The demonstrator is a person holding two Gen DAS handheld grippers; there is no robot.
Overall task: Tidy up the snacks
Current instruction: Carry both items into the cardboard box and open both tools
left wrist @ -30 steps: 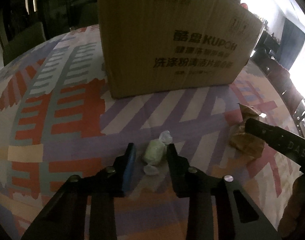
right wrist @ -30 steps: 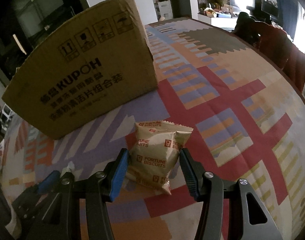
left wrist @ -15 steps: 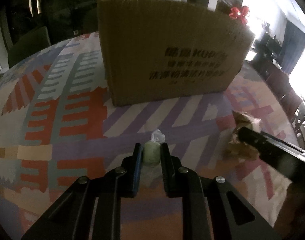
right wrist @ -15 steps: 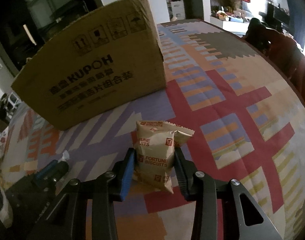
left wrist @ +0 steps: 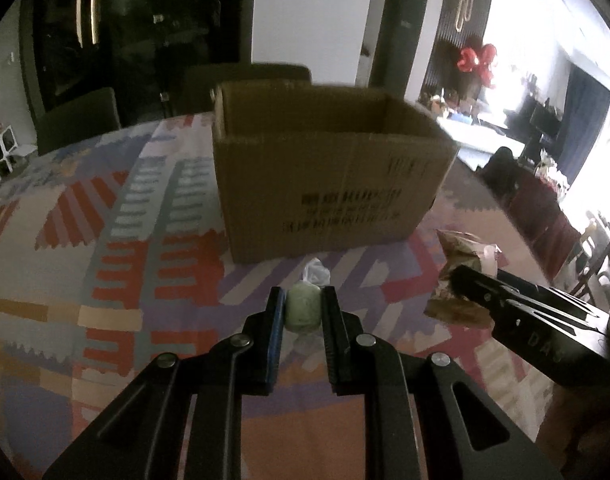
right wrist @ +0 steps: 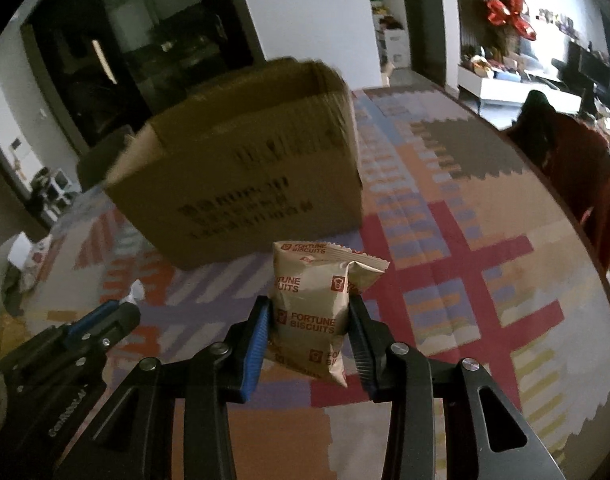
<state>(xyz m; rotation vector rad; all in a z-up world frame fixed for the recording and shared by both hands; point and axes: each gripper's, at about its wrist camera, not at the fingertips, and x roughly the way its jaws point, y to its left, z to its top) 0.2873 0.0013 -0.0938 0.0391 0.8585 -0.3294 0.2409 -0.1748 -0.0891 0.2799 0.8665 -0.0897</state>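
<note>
Left wrist view shows the left gripper (left wrist: 303,312) clenched on a small pale green candy (left wrist: 302,312) in a clear wrapper, whose twisted end sticks out past the fingertips. The candy is held above the patterned tablecloth (left wrist: 145,248), near the front side of an open cardboard box (left wrist: 325,188) that stands toward the middle of the table. At the right of this view the right gripper (left wrist: 461,280) reaches in with a tan packet (left wrist: 461,256) in its grip.

Right wrist view shows the right gripper (right wrist: 309,320) squeezing that biscuit packet (right wrist: 311,308) from both sides, its blue pad (right wrist: 255,344) on one side and black pad on the other. The packet stands upright between the fingers, printed with red lettering, and is held above the cloth in front of the box (right wrist: 245,176). The left gripper (right wrist: 117,312) appears at the lower left with the candy wrapper's clear end (right wrist: 135,290) showing at its tip. The box top is open; its inside cannot be seen.
</note>
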